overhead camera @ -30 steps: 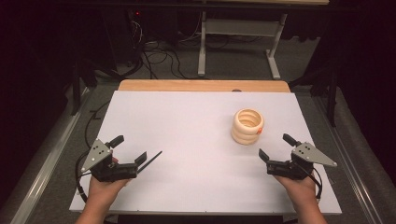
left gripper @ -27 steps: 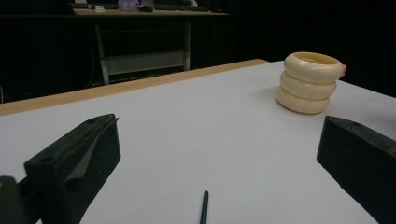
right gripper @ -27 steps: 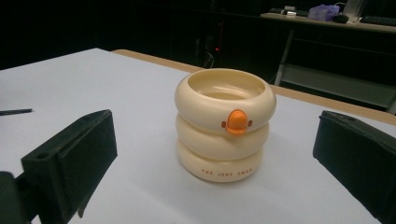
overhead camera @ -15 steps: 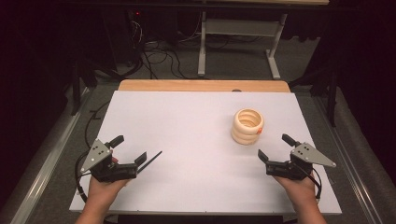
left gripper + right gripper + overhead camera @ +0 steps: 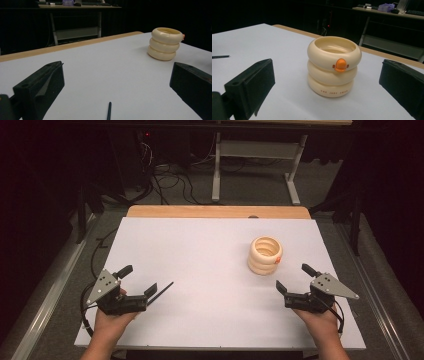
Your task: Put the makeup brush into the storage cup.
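A cream holder [image 5: 265, 255] shaped like three stacked rings stands upright on the white table [image 5: 210, 245], right of centre. In the right gripper view the holder [image 5: 334, 67] has an orange duck bill on its upper ring and is hollow. My right gripper [image 5: 295, 278] is open just in front of it, apart from it, with its fingers [image 5: 252, 85] wide to either side. My left gripper [image 5: 139, 280] is open near the front left, holding nothing. A thin black stick [image 5: 162, 292] lies on the table right by its jaws. The holder [image 5: 165, 43] shows far off in the left gripper view.
A wooden strip [image 5: 217, 211] runs along the table's far edge. Beyond it is a dark floor with cables [image 5: 175, 180] and a metal desk frame [image 5: 255, 155]. A person's hand holds each gripper at the near edge.
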The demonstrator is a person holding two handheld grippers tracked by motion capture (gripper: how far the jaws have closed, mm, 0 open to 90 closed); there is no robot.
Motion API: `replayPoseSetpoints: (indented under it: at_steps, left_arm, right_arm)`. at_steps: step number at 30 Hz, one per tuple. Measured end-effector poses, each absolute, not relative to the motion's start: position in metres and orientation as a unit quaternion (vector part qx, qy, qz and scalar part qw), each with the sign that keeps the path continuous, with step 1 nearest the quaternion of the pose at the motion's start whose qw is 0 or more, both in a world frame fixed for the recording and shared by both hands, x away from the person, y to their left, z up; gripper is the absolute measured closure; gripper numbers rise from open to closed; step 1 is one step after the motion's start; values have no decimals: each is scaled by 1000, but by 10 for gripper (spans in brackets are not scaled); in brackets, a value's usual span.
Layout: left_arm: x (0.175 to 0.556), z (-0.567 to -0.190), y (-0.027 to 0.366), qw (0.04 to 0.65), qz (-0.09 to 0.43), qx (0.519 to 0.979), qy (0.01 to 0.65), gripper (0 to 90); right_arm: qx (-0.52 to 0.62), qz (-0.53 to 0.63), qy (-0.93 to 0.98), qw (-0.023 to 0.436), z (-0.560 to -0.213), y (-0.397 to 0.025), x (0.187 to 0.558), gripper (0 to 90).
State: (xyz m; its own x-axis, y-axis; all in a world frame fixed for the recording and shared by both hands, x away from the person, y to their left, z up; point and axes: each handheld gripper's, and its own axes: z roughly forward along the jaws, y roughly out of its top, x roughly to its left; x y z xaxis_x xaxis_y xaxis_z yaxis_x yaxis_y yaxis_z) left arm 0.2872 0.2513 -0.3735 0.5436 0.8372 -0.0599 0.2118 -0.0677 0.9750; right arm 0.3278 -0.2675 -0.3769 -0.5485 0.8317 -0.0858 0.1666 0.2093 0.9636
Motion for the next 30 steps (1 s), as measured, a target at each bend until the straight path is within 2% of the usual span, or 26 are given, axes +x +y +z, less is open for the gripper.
replayPoseSetpoints:
  at_steps: [30]
  left_arm:
    - [293, -382, 248, 527, 270, 700, 398, 5]
  right_arm:
    - [348, 511, 718, 322, -379, -266, 328, 29]
